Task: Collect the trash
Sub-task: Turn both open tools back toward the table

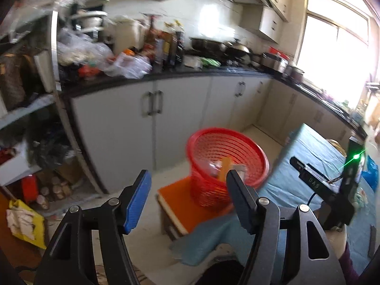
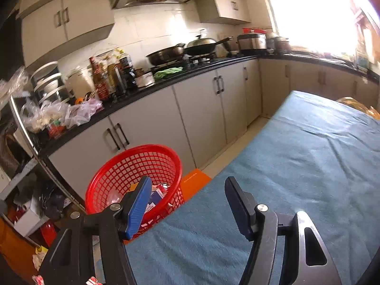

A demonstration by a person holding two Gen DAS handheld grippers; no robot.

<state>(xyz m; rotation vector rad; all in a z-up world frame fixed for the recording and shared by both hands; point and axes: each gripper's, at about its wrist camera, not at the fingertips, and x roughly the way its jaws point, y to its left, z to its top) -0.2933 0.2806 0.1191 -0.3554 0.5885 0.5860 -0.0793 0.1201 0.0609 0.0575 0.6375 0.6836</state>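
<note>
A long run of pale grey cabinet doors (image 2: 201, 118) under a black stone countertop (image 2: 166, 84) lines the far side of the kitchen and turns the corner beneath a bright window (image 2: 315, 11). Between those cabinets and the table covered in a blue-green cloth (image 2: 296, 166) lies a strip of bare pale floor (image 2: 251, 123), the only open lane. The table's near-left edge runs diagonally, and its cloth hangs over the corner in the left wrist view. To the left stands a metal shelving rack (image 1: 55, 76) crowded with bags and boxes, closing that side.

A round red plastic mesh basket (image 2: 133, 166) sits on an orange-topped box (image 1: 177, 204) just beside the table's edge. Inside it lie scraps of trash (image 2: 158, 193): red, white and blue packaging, with a yellow-orange strip standing up in the left wrist view.

The left gripper (image 1: 187, 178) hangs above the orange box with its jaws parted and nothing between them; the basket is just ahead, towards its dark finger. The right gripper (image 2: 187, 185) stands over the table's edge, jaws apart and empty, its blue-padded finger overlapping the basket's rim in the view.
</note>
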